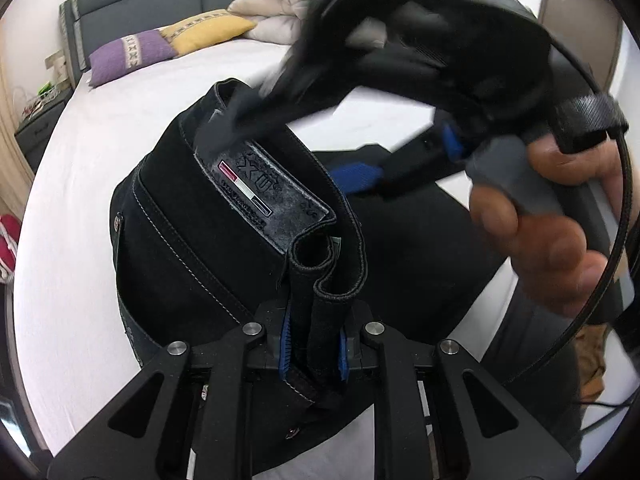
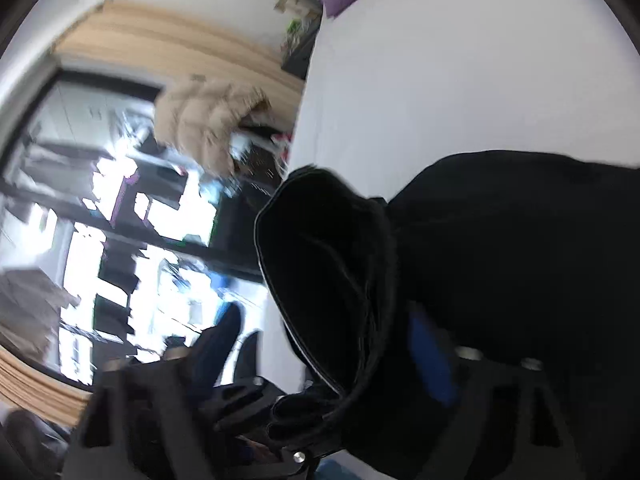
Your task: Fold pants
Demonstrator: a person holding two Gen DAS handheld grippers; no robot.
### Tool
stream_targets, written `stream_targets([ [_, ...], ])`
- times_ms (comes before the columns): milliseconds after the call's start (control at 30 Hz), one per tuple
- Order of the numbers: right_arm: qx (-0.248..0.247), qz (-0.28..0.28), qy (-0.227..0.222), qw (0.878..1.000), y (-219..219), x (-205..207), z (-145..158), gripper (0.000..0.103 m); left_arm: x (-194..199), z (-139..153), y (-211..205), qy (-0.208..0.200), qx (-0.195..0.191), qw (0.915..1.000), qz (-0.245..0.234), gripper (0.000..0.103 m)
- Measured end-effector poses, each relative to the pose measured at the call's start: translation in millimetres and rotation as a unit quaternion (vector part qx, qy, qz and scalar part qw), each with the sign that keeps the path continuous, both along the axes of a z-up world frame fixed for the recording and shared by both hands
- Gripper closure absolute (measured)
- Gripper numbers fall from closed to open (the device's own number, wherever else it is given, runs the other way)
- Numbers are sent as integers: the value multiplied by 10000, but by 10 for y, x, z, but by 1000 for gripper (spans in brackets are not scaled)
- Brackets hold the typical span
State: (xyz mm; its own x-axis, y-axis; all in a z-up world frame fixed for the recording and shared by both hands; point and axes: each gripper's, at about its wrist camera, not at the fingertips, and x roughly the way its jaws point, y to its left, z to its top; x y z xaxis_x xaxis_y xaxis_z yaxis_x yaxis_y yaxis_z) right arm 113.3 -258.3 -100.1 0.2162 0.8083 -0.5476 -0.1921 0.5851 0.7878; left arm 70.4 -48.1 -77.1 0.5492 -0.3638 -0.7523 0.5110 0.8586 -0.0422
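The left gripper [image 1: 314, 350] is pressed together on a bunched fold of the black pants [image 1: 192, 240], its blue ribbed pads pinching the thick waistband from both sides. The pants are heavy, matte denim with pale contrast stitching running in curved double lines, and a small metal rivet sits at a pocket corner to the left of the gripper. Just ahead of the gripper the waistband stands up and curls over, showing a stiff, dark leather patch [image 1: 260, 192] embossed with letters and a small red, white and dark striped tag. The rest of the pants slumps on the bed [image 1: 80, 200], which is covered by a smooth white sheet.

Ahead and to the right, the right gripper [image 1: 360, 176] reaches in; one blue pad shows against the cloth, but motion blur hides how its jaws stand. A bare hand [image 1: 552, 236] wraps its grey handle, with a black cable looping beside it. In the right wrist view the right gripper [image 2: 328, 364] is blurred; a blue pad lies against the dark fabric of the pants [image 2: 500, 260], and the rounded waistband opening with its light edge rises between its fingers, so whether it pinches cannot be told.

Far beyond the left gripper lie a purple pillow [image 1: 128, 54], a yellow pillow [image 1: 208, 28] and folded cream bedding [image 1: 272, 4] against a padded grey headboard [image 1: 140, 0].
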Motion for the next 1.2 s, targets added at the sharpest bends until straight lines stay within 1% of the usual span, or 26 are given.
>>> stream_targets([
  [33, -109, 28, 28, 9999, -24, 15, -17, 55, 10, -12, -49, 4, 32, 10000, -26, 87],
  [67, -241, 0, 35, 9997, -60, 16, -30, 67, 15, -38, -123, 2, 69, 10000, -55, 87],
  [167, -342, -182, -14, 9992, -261, -26, -52, 84, 111, -34, -269, 83, 25, 9998, -159, 87],
  [233, -450, -315, -51, 9985, -393, -64, -53, 86, 137, -33, -451, 68, 57, 9995, -309, 87],
  [333, -574, -498, -121, 9970, -626, -98, -16, 87, 216, 5, -789, 99, 28, 9985, -545, 87],
  [433, -631, -706, -112, 9954, -985, -127, 7, 87, 269, 28, -1227, 86, -1, 9965, -829, 87],
  [533, -727, -821, -47, 9940, -1277, -129, -14, 87, 309, 0, -1615, 87, 84, 9948, -1016, 87],
  [633, -835, -923, 133, 9921, -1542, -134, -161, 88, 355, -116, -1896, 244, 143, 9934, -1116, 87],
  [767, -737, -1074, 311, 9910, -1791, -158, -391, 89, 404, -236, -2181, 344, 284, 9920, -1185, 87],
  [867, -671, -1101, 415, 9908, -1844, -136, -576, 88, 460, -391, -2260, 503, 314, 9916, -1153, 87],
  [933, -478, -1193, 491, 9905, -1907, -153, -732, 88, 542, -499, -2281, 616, 233, 9913, -1143, 87],
  [1033, 30, -1354, 540, 9893, -2042, -181, -908, 86, 621, -507, -2228, 747, -24, 9904, -1159, 78],
  [1067, 152, -1389, 541, 9887, -2063, -199, -926, 83, 630, -492, -2205, 812, -110, 9893, -1211, 75],
  [1100, 221, -1437, 531, 9880, -2083, -225, -917, 80, 636, -465, -2183, 888, -200, 9880, -1248, 74],
  [1133, 209, -1476, 499, 9876, -2081, -250, -884, 74, 642, -406, -2099, 1013, -347, 9863, -1258, 74],
  [1200, 23, -1635, 384, 9858, -2119, -315, -761, 64, 575, -285, -1911, 1094, -675, 9842, -1220, 73],
])
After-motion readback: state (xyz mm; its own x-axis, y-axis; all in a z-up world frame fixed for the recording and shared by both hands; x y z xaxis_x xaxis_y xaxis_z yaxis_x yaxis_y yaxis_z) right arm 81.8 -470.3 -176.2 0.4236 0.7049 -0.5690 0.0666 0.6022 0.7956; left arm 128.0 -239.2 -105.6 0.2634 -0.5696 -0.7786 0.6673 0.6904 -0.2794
